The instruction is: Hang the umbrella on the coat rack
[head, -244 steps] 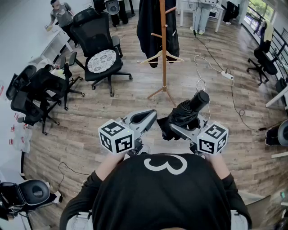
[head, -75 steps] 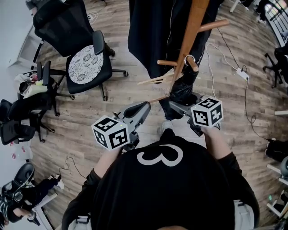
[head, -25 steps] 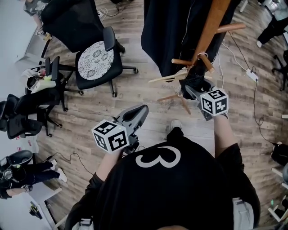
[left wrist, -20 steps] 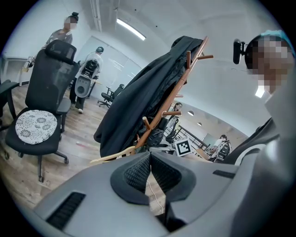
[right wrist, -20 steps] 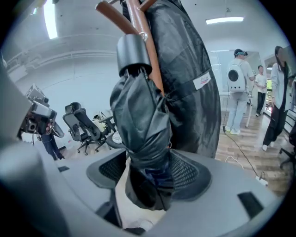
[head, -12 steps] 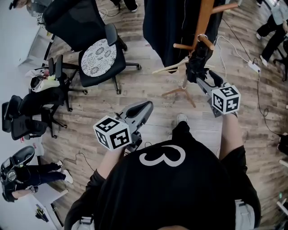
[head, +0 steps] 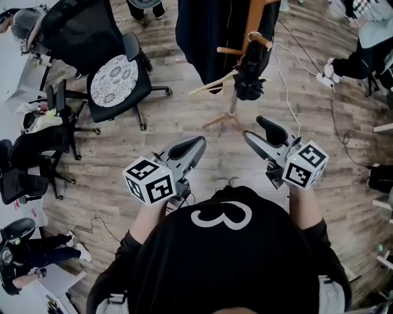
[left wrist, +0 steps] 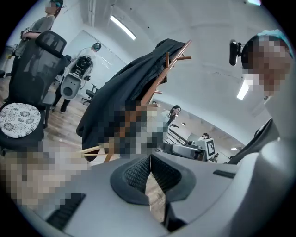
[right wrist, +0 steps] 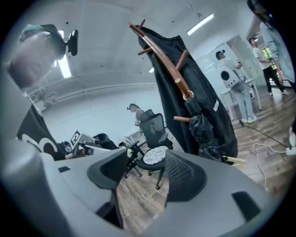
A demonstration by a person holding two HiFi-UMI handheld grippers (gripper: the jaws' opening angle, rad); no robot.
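**Umbrella on its peg, both grippers clear of it**

We see the folded black umbrella (head: pixel 249 76) hanging from a side peg of the wooden coat rack (head: pixel 255 13) by the thin loop at its handle end. Its loosely bunched canopy droops below, beside the black coat (head: pixel 202 30) and just above a wooden hanger (head: pixel 212 84). In the right gripper view the umbrella (right wrist: pixel 201 126) hangs close against the pole.

Our right gripper (head: pixel 261 132) is well apart from the rack, its jaws spread wide with nothing between them; only floor and an office chair (head: pixel 113 76) show through the gap. Our left gripper (head: pixel 198 142) is held low on the other side, its pads pressed together on nothing.

We judge the task done as things lie. The umbrella looks light. It is soft on the outside, where the fabric would slide and crumple under the pads, and stiff only along the shaft inside and at the handle. Hung from one slim loop, it would likely swing at a nudge and could slip off the peg. If it needs reseating, we would clamp across the firm handle just under the loop, or squarely around the bundle's middle, not the loose folds.
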